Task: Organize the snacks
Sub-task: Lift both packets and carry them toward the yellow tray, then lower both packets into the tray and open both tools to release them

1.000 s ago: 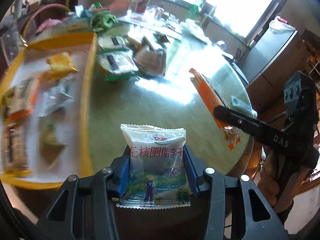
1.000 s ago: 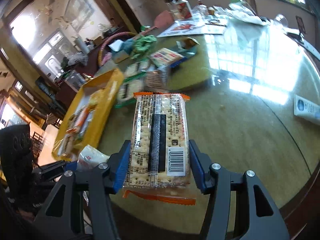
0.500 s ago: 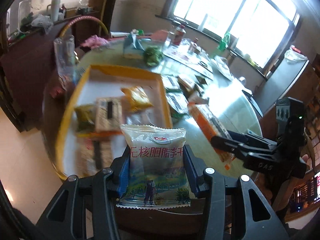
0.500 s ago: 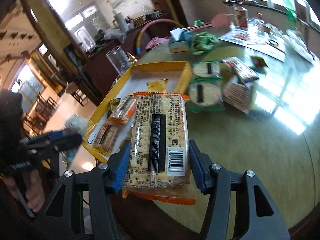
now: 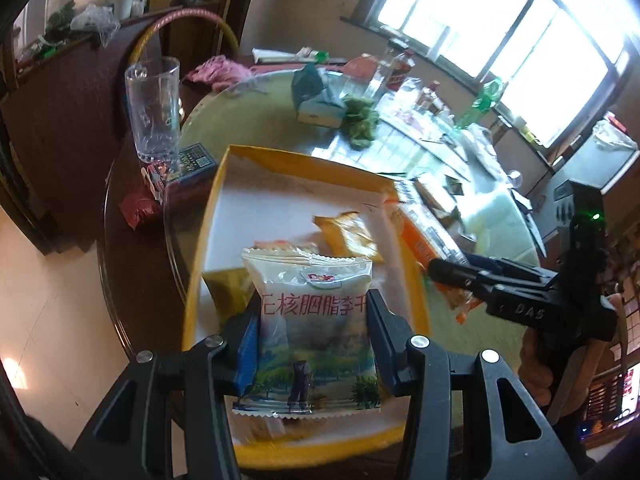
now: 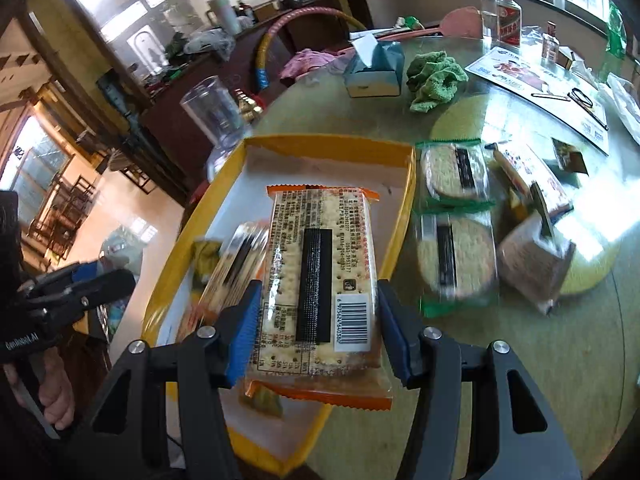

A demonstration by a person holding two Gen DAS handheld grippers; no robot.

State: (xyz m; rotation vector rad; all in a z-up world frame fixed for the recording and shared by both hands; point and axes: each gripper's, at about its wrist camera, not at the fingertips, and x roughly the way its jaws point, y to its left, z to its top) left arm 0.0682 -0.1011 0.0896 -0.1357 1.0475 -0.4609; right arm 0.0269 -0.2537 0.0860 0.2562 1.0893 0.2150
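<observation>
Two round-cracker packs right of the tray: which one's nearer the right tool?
The lower round-cracker pack, blurred, next to the right tool. The other round-cracker pack lies beyond it, farther up the table.

Glossy plastic cracker pack (image 6: 320, 280); glossy glass-topped table (image 6: 540, 360).

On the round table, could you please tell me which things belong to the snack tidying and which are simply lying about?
Belonging to the job:
- yellow tray
- white prune packet in the left gripper
- cracker pack in the right gripper
- two round-cracker packs beside the tray

Lying about:
- drinking glass
- tissue box
- green cloth
- bottles
</observation>
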